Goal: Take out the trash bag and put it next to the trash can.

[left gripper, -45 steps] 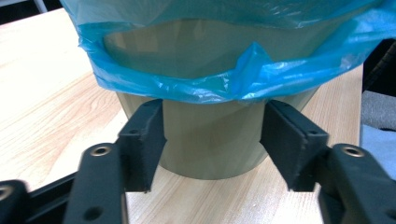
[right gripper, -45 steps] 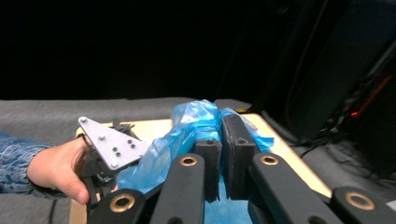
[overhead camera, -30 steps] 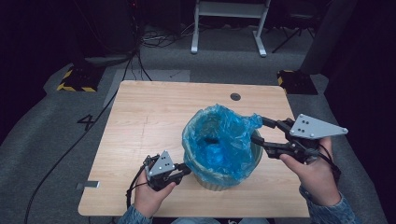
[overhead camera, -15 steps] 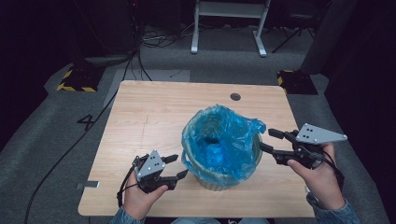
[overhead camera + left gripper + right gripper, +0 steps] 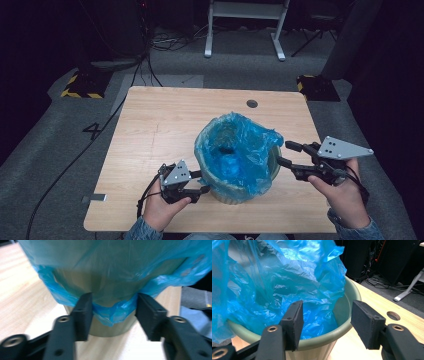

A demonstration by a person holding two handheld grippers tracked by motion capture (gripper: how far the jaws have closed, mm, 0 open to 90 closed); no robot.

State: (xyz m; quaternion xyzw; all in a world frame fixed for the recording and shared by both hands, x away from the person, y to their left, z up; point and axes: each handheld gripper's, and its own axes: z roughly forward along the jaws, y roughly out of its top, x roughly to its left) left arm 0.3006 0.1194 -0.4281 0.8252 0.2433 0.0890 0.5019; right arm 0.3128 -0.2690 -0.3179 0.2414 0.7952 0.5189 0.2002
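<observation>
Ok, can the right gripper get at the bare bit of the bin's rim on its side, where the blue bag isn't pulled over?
Probably yes. The right gripper is open and faces the uncovered green rim of the bin. The blue bag bunches inside there instead of draping over, and nothing lies between.

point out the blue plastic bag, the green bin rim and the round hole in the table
crinkled blue plastic bag (image 5: 294, 290), right gripper view, on its loose upper folds
green plastic bin (image 5: 352, 293), right gripper view, on the bare rim
round dark hole in the wooden table (image 5: 252, 104), high view, on its centre
</observation>
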